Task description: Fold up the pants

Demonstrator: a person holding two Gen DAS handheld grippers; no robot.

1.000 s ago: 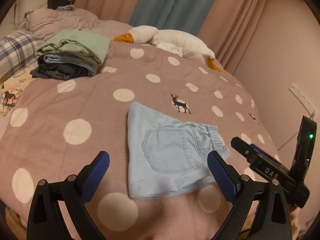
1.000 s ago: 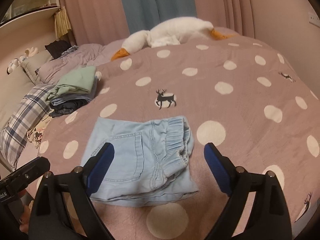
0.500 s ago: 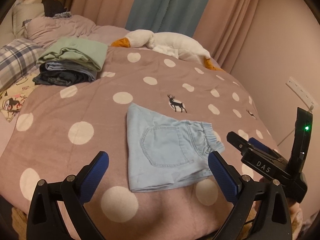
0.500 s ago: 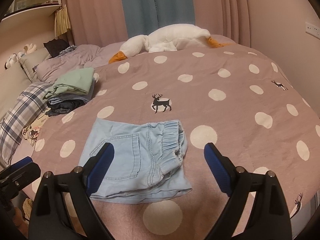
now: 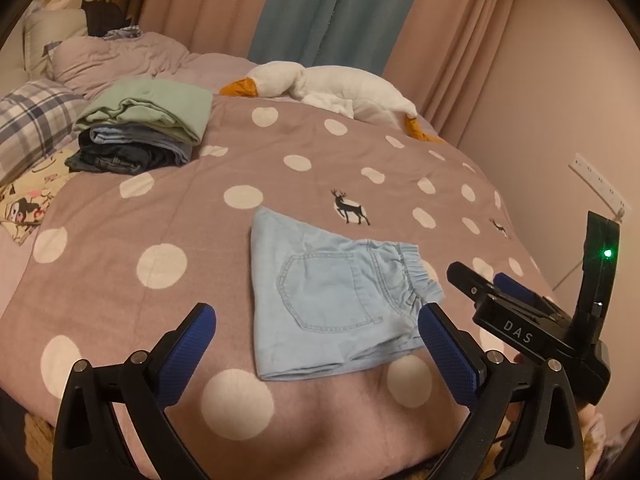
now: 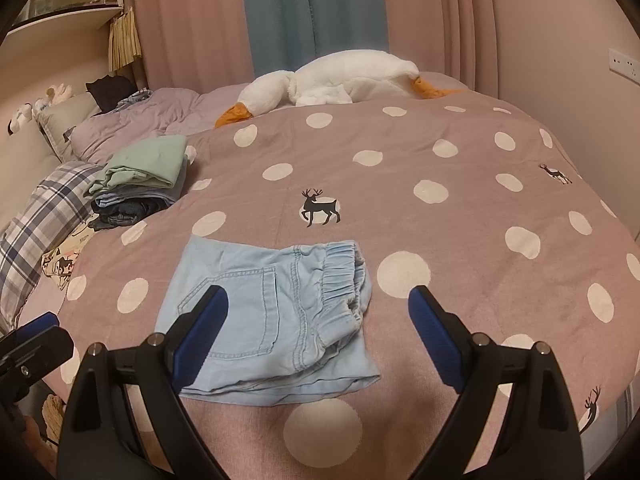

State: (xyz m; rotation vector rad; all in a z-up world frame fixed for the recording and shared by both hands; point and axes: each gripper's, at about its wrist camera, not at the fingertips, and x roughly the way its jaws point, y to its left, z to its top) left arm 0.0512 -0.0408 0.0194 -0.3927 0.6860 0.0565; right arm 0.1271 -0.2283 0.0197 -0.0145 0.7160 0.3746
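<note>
both tongs [image 5: 316, 346] [image 6: 318, 330] have drawn back from the pants [image 5: 332, 296].

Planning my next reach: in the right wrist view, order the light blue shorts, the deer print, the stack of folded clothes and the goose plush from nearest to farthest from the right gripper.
From the right gripper:
1. Light blue shorts, just ahead, under the left finger.
2. Deer print, centre, beyond the shorts.
3. Stack of folded clothes, far left.
4. Goose plush, at the back by the curtains.
</note>
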